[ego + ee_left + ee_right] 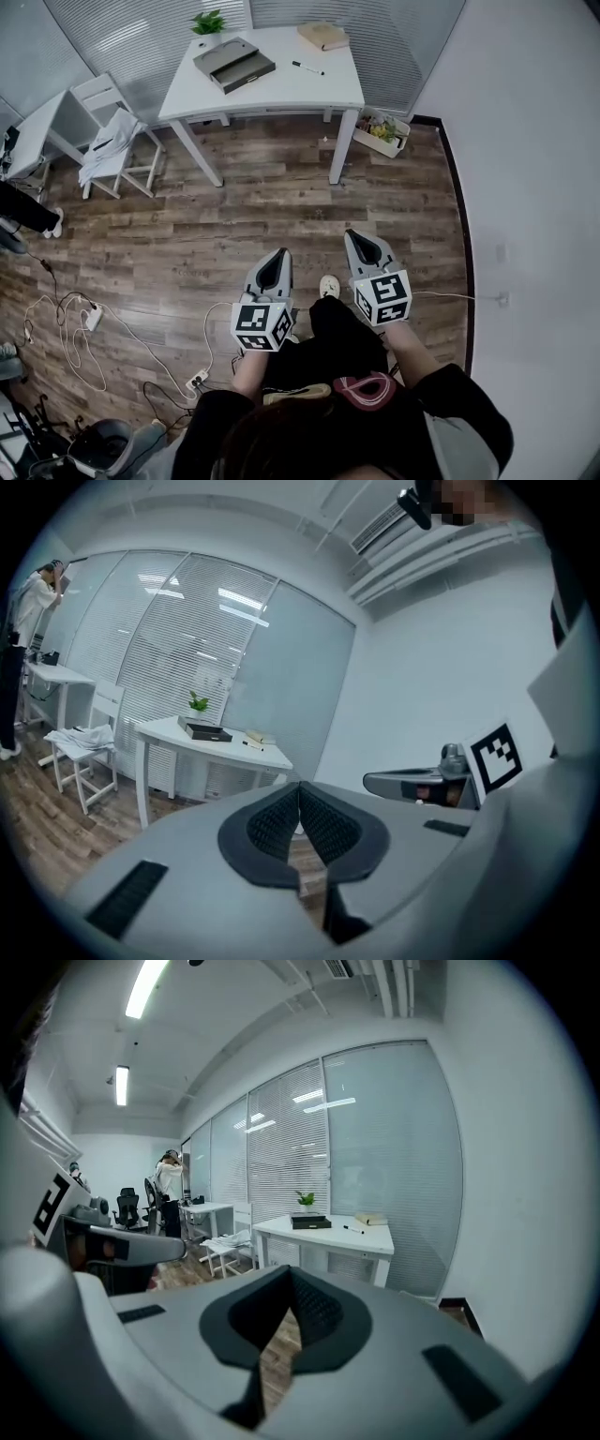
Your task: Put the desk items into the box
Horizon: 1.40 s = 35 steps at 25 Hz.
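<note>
The left gripper and right gripper hang over the wooden floor, well apart from the white tabletop. Each has its jaws pressed together on nothing. On the tabletop's left part sits the grey box. A potted plant stands at the far-left corner, a tan book lies at the far right, and a black pen lies near the middle.

Desk stands ahead of you, across the floor. On it: box on the left half, plant behind it at the far left corner, book at the far edge toward the right. Pen lies in front of the book, right of the box. Chair is left of the desk, and crate is on the floor by its right legs.
</note>
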Each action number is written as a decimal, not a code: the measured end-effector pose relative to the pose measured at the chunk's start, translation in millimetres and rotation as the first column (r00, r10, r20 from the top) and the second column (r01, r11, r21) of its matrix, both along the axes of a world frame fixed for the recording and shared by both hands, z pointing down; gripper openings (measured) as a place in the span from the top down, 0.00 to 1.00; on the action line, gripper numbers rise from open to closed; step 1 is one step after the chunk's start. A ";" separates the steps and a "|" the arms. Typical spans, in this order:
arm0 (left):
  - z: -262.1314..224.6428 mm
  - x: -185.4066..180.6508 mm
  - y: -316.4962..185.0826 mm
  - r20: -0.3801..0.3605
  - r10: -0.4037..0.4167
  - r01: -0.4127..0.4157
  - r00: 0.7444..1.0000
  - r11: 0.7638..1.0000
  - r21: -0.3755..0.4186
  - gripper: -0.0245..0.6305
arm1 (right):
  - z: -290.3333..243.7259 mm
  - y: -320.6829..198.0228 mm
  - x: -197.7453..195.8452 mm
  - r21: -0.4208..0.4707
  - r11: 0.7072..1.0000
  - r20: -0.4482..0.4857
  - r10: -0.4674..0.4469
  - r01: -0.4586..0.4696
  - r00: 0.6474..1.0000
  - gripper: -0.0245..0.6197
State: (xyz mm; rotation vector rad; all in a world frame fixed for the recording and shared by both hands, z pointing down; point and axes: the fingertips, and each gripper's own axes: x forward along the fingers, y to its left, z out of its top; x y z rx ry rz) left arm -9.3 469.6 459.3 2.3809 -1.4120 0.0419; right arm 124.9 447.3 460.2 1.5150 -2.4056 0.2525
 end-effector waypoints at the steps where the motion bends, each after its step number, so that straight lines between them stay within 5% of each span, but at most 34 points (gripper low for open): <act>1: -1.3 8.7 -12.7 0.001 -0.001 0.001 1.000 1.000 0.002 0.93 | -0.7 -12.4 5.8 0.001 1.000 -0.007 -0.011 0.011 1.000 0.95; 15: -6.4 121.2 -135.1 0.007 -0.028 0.028 1.000 1.000 0.013 0.93 | 3.3 -130.5 80.8 -0.028 0.989 -0.012 -0.144 0.143 0.990 0.95; 35: 7.0 137.8 -208.8 0.006 -0.016 0.016 1.000 1.000 -0.006 0.93 | 25.8 -194.1 83.5 -0.078 0.980 -0.018 -0.188 0.186 0.982 0.95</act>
